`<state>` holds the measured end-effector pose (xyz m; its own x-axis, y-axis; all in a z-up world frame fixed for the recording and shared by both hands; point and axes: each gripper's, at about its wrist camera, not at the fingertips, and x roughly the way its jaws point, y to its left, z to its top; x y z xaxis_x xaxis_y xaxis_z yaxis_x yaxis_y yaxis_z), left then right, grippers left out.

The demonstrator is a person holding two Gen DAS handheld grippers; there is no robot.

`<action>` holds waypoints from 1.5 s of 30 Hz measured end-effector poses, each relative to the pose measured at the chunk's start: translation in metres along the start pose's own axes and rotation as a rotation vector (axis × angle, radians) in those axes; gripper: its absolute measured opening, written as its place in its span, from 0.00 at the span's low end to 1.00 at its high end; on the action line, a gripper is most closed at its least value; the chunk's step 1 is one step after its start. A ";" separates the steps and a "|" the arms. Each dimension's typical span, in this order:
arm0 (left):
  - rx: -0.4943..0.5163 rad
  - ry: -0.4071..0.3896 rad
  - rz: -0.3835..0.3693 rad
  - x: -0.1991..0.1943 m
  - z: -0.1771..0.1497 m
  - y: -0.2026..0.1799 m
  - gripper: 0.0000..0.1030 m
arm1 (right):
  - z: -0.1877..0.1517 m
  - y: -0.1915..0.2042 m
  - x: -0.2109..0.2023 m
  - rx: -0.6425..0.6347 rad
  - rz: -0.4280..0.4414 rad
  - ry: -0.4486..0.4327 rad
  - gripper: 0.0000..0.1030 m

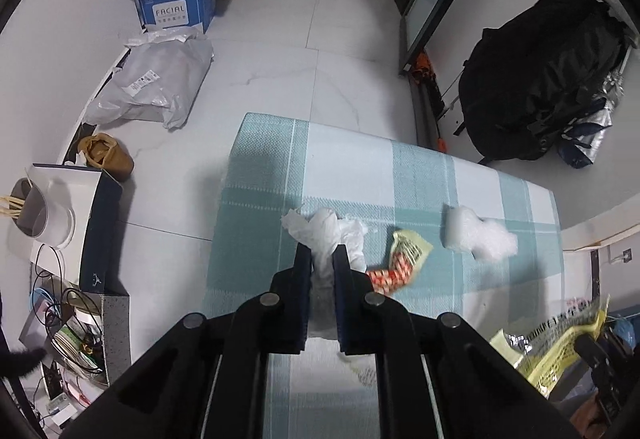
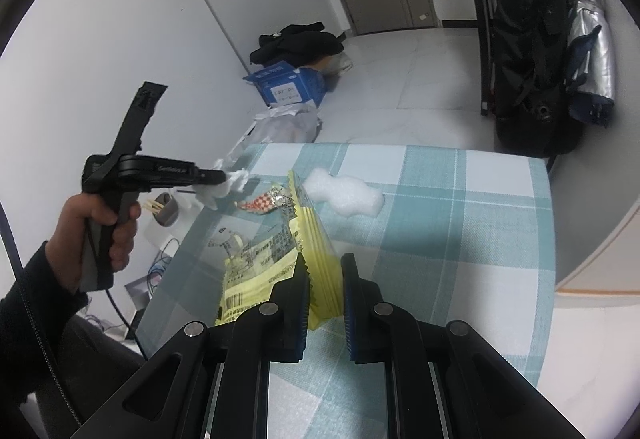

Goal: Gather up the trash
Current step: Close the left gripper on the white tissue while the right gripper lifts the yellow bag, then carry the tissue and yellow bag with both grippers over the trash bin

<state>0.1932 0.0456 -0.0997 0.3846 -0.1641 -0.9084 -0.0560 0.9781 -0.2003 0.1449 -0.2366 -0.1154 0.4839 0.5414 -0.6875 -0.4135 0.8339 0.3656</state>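
My left gripper [image 1: 323, 251] is shut on a crumpled white tissue [image 1: 328, 227], which hangs just above the checked teal tablecloth [image 1: 420, 175]. In the right wrist view a hand [image 2: 104, 223] holds that left gripper [image 2: 224, 177] with the tissue [image 2: 224, 189] at its tip. My right gripper [image 2: 326, 263] is shut on a yellow printed wrapper [image 2: 272, 251] and holds it up over the cloth [image 2: 440, 239]. On the cloth lie a red-checked wrapper [image 1: 394, 271] [image 2: 260, 205] and a piece of white bubble wrap [image 1: 476, 235] [image 2: 344, 195].
On the floor beyond the table are a blue box [image 1: 176, 5], a grey mailer bag [image 1: 156, 79] and a brown shoe [image 1: 106, 155]. A black backpack [image 1: 540, 79] leans at the right. A cup of sticks [image 1: 36, 207] and tangled cables [image 1: 68, 319] sit at the left.
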 end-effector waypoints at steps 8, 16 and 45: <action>0.025 -0.101 -0.103 -0.047 -0.018 -0.010 0.06 | -0.002 0.011 -0.027 0.008 -0.020 -0.062 0.13; 0.056 -0.227 -0.181 -0.105 -0.035 -0.038 0.06 | -0.009 0.014 -0.096 0.067 -0.036 -0.194 0.13; 0.451 -0.379 -0.396 -0.227 -0.123 -0.220 0.06 | -0.105 -0.032 -0.335 0.220 -0.229 -0.558 0.13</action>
<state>0.0052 -0.1479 0.1057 0.5956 -0.5426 -0.5923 0.5101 0.8251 -0.2430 -0.0850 -0.4562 0.0374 0.8942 0.2720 -0.3555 -0.1127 0.9054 0.4094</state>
